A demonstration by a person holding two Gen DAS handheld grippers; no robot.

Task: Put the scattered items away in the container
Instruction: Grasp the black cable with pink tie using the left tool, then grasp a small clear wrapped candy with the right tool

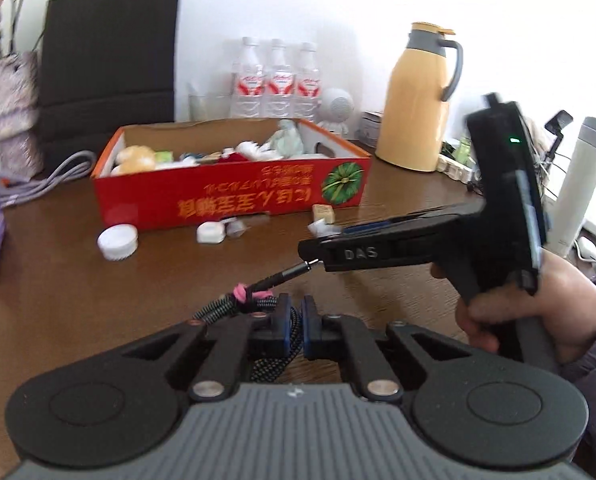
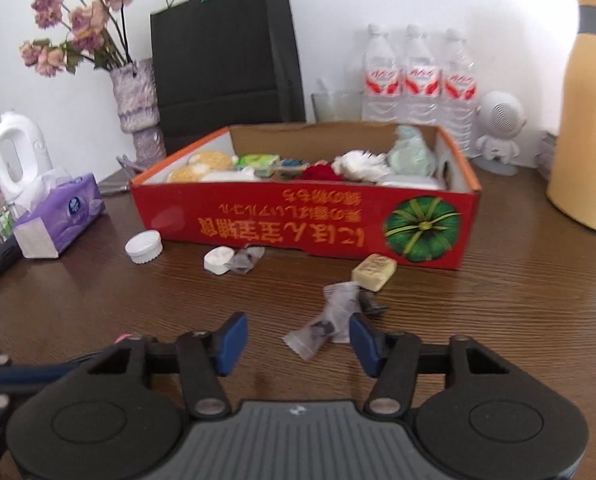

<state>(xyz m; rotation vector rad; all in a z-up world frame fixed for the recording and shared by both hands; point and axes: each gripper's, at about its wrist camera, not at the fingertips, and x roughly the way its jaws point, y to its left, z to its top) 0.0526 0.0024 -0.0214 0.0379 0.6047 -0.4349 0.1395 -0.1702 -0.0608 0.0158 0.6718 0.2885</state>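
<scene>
Working from the red box (image 2: 305, 220) downward: it sits open-topped at the middle of the brown table (image 2: 517, 320), long side toward both cameras, already part filled with soft toys and packets. Loose items lie in a line just before its near wall: a white ribbed lid (image 2: 145, 247) to the left, a small white case (image 2: 217, 260) touching a crumpled clear wrapper (image 2: 246, 258), a tan block (image 2: 373, 272) near the box's right corner, and nearest of all a clear plastic packet (image 2: 325, 326). The right gripper (image 2: 298, 342) is nearer that packet; its blue pads stand apart and press on nothing. The packet lies just ahead of the gap and off toward the right-hand pad, its long axis slanting from near-left to far-right, so roughly across the line of approach; judged, a small shift to the right would centre it before closing. Motion blur makes it uncertain whether the packet's edge already touches the right pad. The left gripper (image 1: 296, 328) is clamped on a braided cable (image 1: 234, 304) tied with a pink band, plug end pointing forward-right toward the other tool's nose; that bundle is low over the table, well short of the box, which lies ahead and slightly left of it.
</scene>
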